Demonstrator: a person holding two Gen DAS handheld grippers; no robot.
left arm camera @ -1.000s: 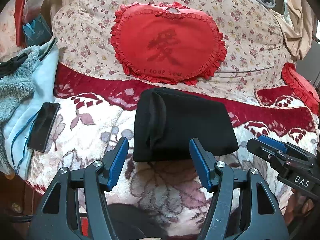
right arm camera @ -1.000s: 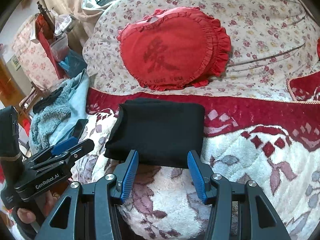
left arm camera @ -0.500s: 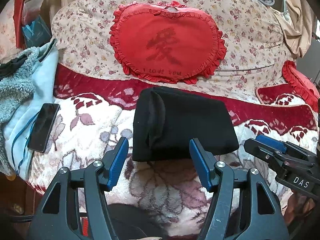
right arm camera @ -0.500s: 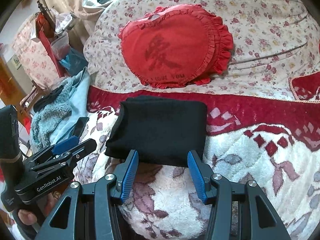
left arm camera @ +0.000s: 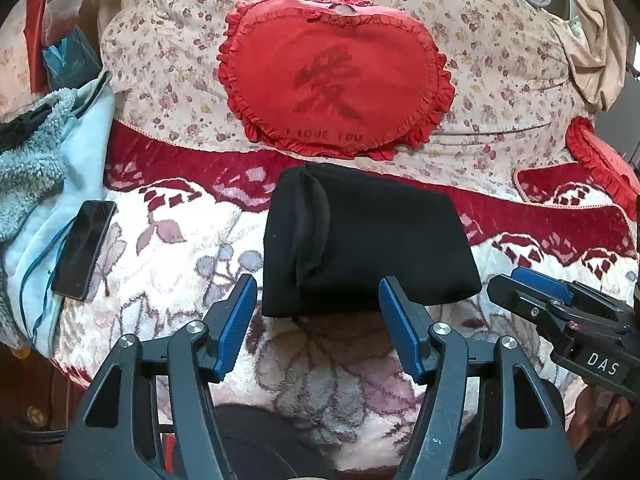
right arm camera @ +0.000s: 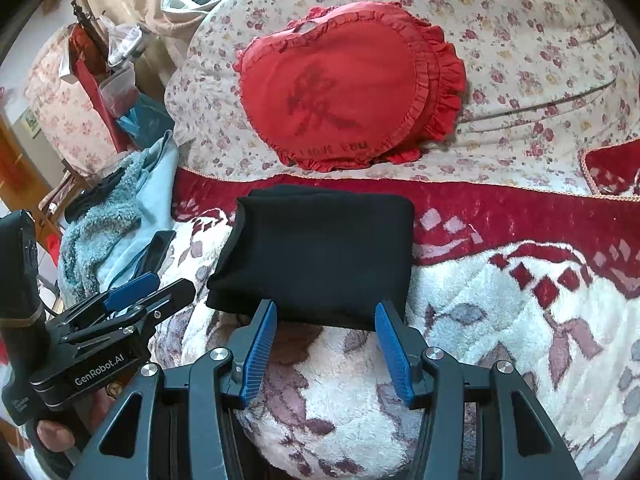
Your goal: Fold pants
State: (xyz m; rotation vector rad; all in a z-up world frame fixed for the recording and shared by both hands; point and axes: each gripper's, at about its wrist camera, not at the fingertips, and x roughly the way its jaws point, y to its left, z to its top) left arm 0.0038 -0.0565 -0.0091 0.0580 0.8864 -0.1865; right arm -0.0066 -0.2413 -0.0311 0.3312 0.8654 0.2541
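Compared with the frames a second earlier, nothing is changing beyond a slight drift of the view: the black pants [left arm camera: 368, 240], folded into a compact rectangle, are still lying in the centre of both views on the plush floral blanket [left arm camera: 180, 256], and both grippers are still hovering just short of the bundle's near edge. The left gripper [left arm camera: 318, 320], at the bottom of the left wrist view, is standing with its blue pads [left arm camera: 236, 324] wide apart and gripping nothing, the near hem of the pants showing between the tips without touching them. The right gripper [right arm camera: 326, 336], at the bottom of the right wrist view, is likewise holding its jaws well apart and empty, its pads [right arm camera: 390, 348] sitting just in front of the bundle's edge. A red heart-shaped cushion [left arm camera: 332, 72] is resting above the pants on the flowered quilt [left arm camera: 160, 60]; it is bearing a large dark character and, along its lower edge, faint lettering reading "I LOVE YOU". At lower right of the left wrist view the other gripper's body is showing the letters "DAS"; at lower left of the right wrist view the other gripper's body is showing "GenRobot.AI". A dark phone [left arm camera: 84, 248] is lying at middle left beside pale blue clothing [left arm camera: 52, 184].
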